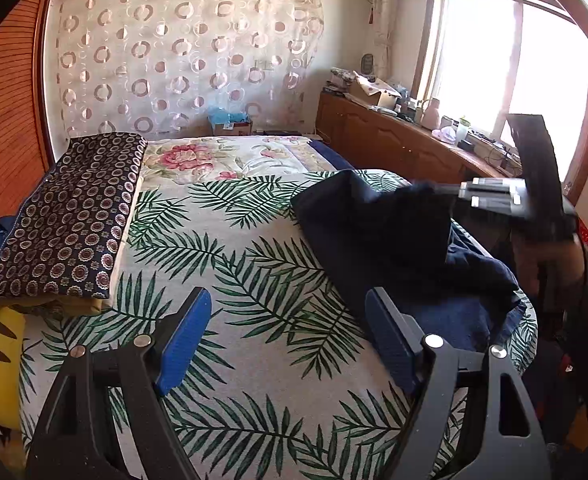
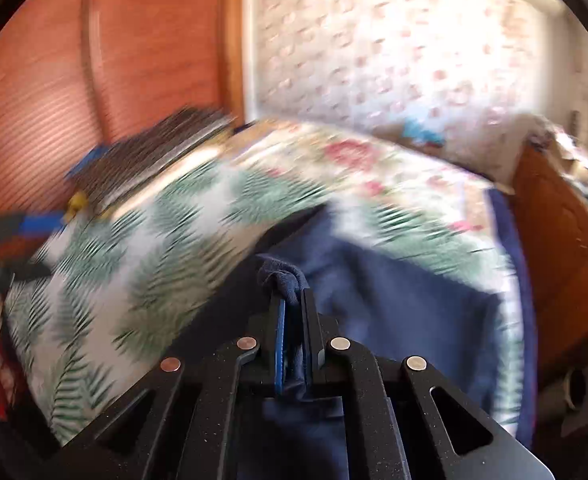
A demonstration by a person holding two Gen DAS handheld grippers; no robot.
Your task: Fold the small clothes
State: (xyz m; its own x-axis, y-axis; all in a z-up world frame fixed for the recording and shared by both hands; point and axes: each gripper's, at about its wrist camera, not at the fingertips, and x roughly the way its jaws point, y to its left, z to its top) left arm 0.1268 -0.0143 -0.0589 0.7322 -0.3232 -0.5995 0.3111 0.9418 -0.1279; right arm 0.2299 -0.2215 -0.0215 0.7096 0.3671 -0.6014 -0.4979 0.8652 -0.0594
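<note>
While the right gripper [image 2: 292, 304] pinches a bunched fold of the navy garment [image 1: 374, 224] and lifts it off the palm-leaf bedspread [image 1: 221, 264], the left gripper [image 1: 289, 320] hovers wide open and empty, the garment ahead to its right.

The navy garment [image 1: 374, 232] is soft, matt cloth, bunched where the right gripper [image 2: 294, 312] pinches it. Both grippers, the left gripper [image 1: 285, 320] too, look like grainy matt black plastic with shiny metal rivets and blue pads. The palm-leaf bedspread [image 1: 221, 280] is smooth printed fabric; the cabinet [image 1: 390, 140] is glossy varnished wood.
</note>
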